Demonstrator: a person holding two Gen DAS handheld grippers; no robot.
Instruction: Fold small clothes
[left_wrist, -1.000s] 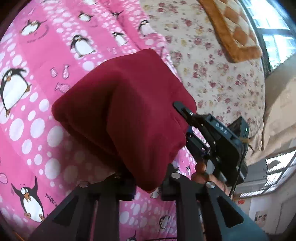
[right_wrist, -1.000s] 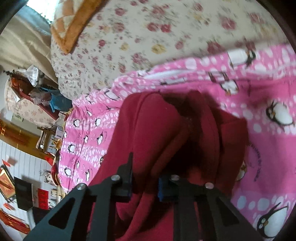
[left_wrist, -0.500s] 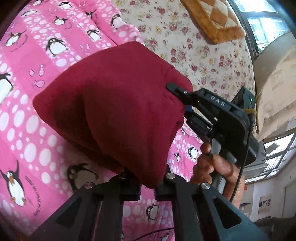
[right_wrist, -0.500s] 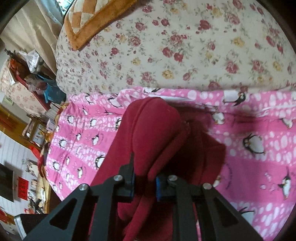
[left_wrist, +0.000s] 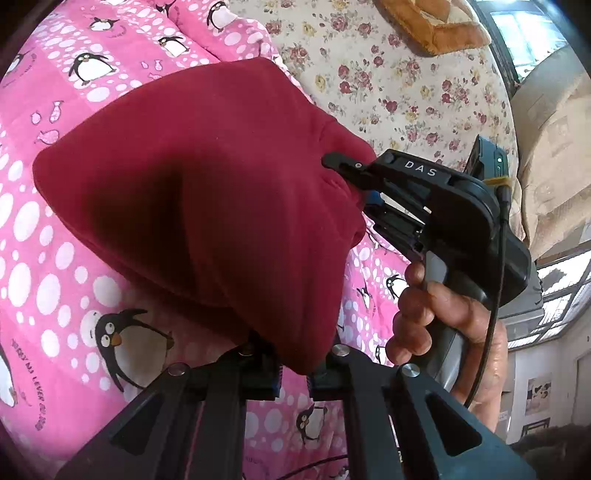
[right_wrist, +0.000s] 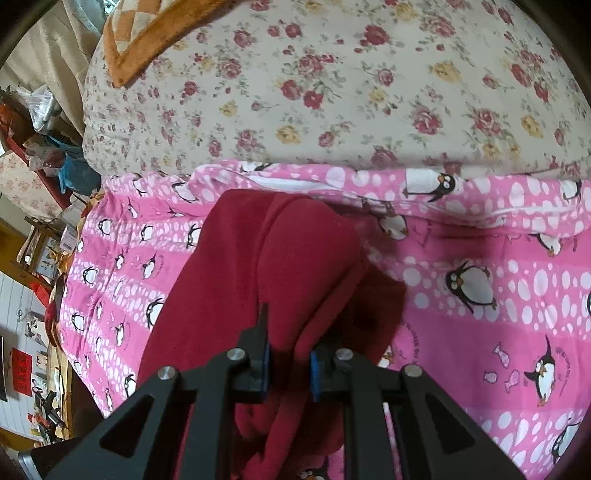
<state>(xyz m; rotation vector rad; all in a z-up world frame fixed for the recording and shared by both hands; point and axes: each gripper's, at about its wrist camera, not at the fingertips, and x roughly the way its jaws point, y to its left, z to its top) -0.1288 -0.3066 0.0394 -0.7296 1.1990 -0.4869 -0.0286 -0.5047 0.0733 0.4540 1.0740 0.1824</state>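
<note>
One dark red garment (left_wrist: 207, 206), bunched and folded over itself, held up off one pink penguin-print blanket (left_wrist: 55, 280) – it hangs above the blanket, only its lower folds near the fabric. Two grippers on it, one per side.

Left wrist view, left to right: pink blanket with white dots and several penguins, then the red garment filling the middle, then the right gripper (left_wrist: 364, 184) coming in from the right, black body marked "DAS", its tips pushed into the garment's right edge. One hand (left_wrist: 436, 314) wraps that gripper's handle, one black cable running down beside it. At the bottom edge the left gripper (left_wrist: 295, 373) has its jaws pinched tight on a lower corner of the garment, cloth squeezed between the two blue pads. Beyond, one cream floral cover (left_wrist: 388, 74) and one orange-brown checked cushion (left_wrist: 432, 26) at top right, window behind it.

Right wrist view, left to right: cluttered room edge with shelves, pink blanket, then the garment (right_wrist: 280, 266) draped in thick folds running down between the right gripper's (right_wrist: 290, 369) two fingers – jaws narrow, clamped on a fold, blue pads pressing each side. Pink blanket again at right. Floral cover (right_wrist: 332, 92) across the top, touching the blanket's upper edge; cushion (right_wrist: 147, 33) corner upper left.
</note>
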